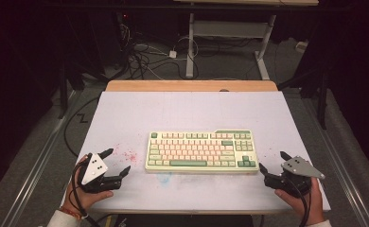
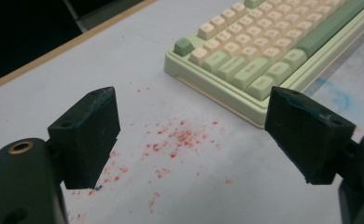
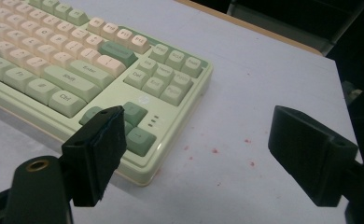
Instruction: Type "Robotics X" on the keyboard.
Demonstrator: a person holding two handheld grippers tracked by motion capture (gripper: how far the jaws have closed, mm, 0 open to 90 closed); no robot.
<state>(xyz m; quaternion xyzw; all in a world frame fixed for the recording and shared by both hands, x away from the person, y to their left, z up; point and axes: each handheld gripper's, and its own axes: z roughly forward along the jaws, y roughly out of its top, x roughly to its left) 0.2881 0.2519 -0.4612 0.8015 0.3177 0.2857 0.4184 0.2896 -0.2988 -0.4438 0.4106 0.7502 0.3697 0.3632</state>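
A pale green keyboard [image 1: 201, 151] with cream and green keys lies in the middle of the white table top [image 1: 187, 109]. My left gripper [image 1: 118, 162] rests near the front left, its jaws wide apart and empty, pointing toward the keyboard's left end [image 2: 245, 70]. In the left gripper view my left gripper [image 2: 194, 135] frames red specks on the surface. My right gripper [image 1: 274, 162] sits at the front right, open with nothing between the jaws. In the right gripper view my right gripper [image 3: 194, 154] hovers just off the keyboard's right corner [image 3: 171, 107].
Red specks [image 1: 126, 153] stain the table left of the keyboard, and a faint blue smear [image 1: 164, 177] lies in front of it. A wooden edge [image 1: 192, 85] runs along the far side. Beyond stand a desk frame [image 1: 230, 42] and floor cables [image 1: 144, 56].
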